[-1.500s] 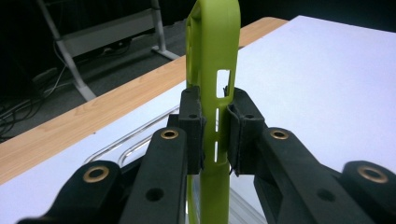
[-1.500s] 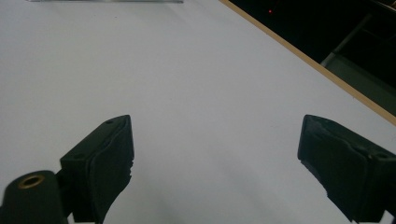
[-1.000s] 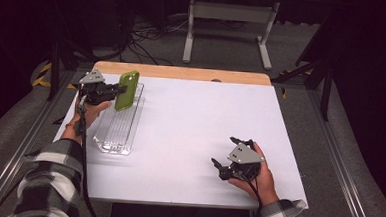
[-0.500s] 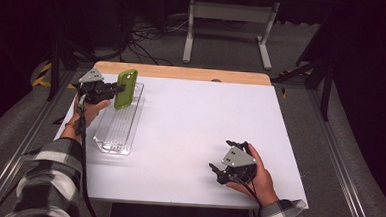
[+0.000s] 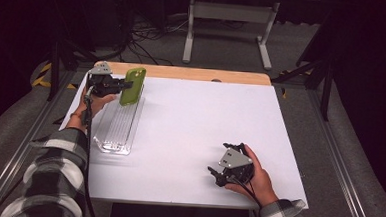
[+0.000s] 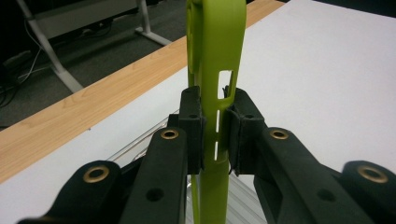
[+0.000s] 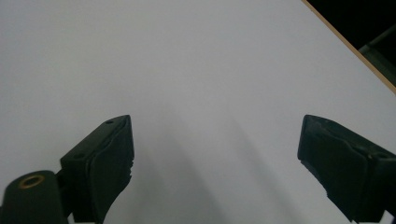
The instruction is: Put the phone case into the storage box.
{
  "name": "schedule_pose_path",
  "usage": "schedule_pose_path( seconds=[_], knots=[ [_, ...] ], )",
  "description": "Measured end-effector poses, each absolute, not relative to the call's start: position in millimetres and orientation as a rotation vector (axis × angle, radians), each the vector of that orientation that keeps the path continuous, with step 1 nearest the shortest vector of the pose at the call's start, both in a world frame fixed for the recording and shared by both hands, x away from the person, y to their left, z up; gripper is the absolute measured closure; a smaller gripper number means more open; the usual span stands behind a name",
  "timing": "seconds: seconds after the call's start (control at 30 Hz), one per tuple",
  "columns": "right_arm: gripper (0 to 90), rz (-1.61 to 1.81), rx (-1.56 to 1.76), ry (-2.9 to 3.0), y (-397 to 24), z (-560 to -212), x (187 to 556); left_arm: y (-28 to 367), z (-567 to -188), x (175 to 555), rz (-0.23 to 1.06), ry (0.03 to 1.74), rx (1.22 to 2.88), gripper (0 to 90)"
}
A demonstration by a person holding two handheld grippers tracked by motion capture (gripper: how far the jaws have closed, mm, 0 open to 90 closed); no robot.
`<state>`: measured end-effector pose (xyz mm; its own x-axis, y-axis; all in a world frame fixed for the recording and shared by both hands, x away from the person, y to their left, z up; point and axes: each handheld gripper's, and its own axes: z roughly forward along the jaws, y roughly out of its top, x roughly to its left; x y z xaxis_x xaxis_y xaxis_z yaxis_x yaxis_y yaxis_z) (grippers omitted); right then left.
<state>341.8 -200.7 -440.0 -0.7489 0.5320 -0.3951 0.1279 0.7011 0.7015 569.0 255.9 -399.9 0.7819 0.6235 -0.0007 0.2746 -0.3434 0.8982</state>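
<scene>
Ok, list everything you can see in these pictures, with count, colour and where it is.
Phone case: one, lime green, held upright above the far end of the tray.
Tray: one, clear ribbed plastic, on the table's left side.
Table: one, white top with a wooden far edge.
Stand: one, grey metal, on the floor beyond the table.
Cables: several, dark, on the floor behind.
Left gripper: black jaws shut on the phone case.
Right gripper: black jaws open, over bare table.

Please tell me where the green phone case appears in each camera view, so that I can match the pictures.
High view: green phone case upper left, clamped by the left gripper above the clear plastic tray.
Left gripper view: centre, edge-on between the jaws.
Right gripper view: not in it.
Shared landmark: white table.
</scene>
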Motion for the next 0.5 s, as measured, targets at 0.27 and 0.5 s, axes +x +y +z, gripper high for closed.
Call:
schedule_pose_path(
  seconds=[0.27, 0.5],
  knots=[
    [11.8, 0.862, 0.462, 2.337, -197.2, -442.1, 339.4, 267.6, -403.6, 566.4, 0.522, 0.779, 1.988, 77.4],
    [12.1, 0.842, 0.439, 2.353, -195.8, -444.6, 339.2, 268.2, -407.1, 566.0, 0.6, 0.826, 2.046, 75.6]
  ],
)
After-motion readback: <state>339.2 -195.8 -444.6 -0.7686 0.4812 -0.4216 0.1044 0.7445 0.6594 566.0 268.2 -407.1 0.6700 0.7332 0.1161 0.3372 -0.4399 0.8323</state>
